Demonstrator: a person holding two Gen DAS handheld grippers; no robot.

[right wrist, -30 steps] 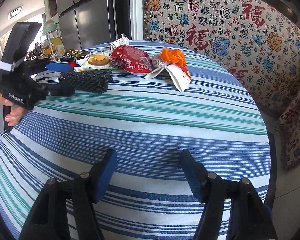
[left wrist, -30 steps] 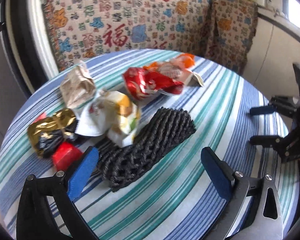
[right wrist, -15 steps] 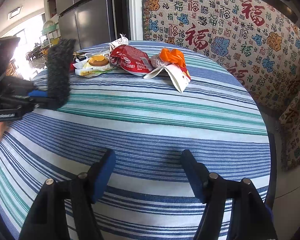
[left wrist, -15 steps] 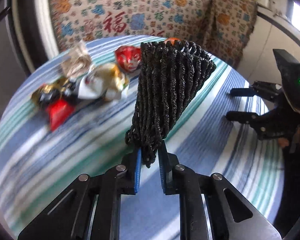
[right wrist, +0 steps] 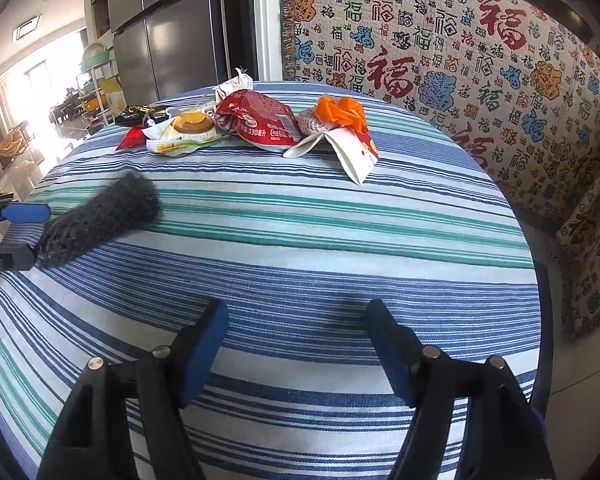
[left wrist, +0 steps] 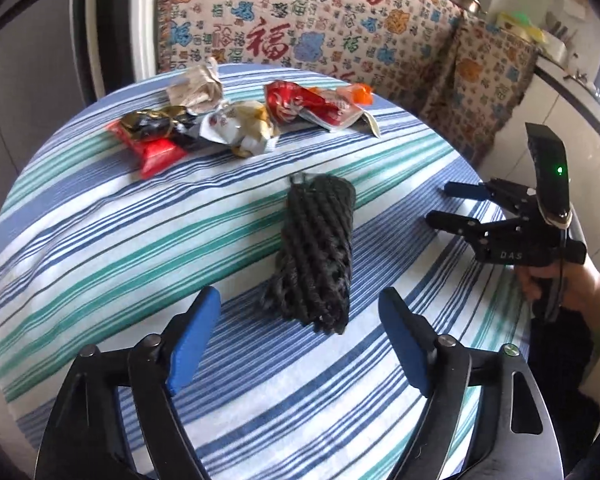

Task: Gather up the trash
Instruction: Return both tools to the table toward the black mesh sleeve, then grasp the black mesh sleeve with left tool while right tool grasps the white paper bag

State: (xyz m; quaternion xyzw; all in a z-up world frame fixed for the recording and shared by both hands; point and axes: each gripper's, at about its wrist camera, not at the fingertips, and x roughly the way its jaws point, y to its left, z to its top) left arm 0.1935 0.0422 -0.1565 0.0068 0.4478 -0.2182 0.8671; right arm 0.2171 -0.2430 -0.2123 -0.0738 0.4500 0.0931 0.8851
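Note:
A black foam net sleeve (left wrist: pixel 316 252) lies on the striped tablecloth (left wrist: pixel 100 232), its near end between the blue pads of my left gripper (left wrist: pixel 299 304). Those jaws are opening and the pads stand clear of the net. In the right wrist view the net (right wrist: pixel 100 216) lies at the left, in front of the left gripper (right wrist: pixel 32 236). My right gripper (right wrist: pixel 298 314) is open above bare cloth with nothing in it. It also shows at the right of the left wrist view (left wrist: pixel 440 205), held by a hand. More trash sits at the far side: a red cola wrapper (right wrist: pixel 260 124), an orange wrapper (right wrist: pixel 340 112) and a pastry wrapper (right wrist: pixel 188 130).
A gold-black wrapper (left wrist: pixel 156 122), a small red wrapper (left wrist: pixel 160 154) and crumpled paper (left wrist: pixel 196 88) lie in the same far row, with a folded white carton (right wrist: pixel 352 150). A patterned throw (right wrist: pixel 460 60) covers the seat behind the round table. A steel fridge (right wrist: pixel 172 32) stands behind.
The left gripper shut on the net, lifted it upright and carried it away from the wrapper pile. Now the jaws have parted and the net lies flat on the cloth. The right gripper stayed put.

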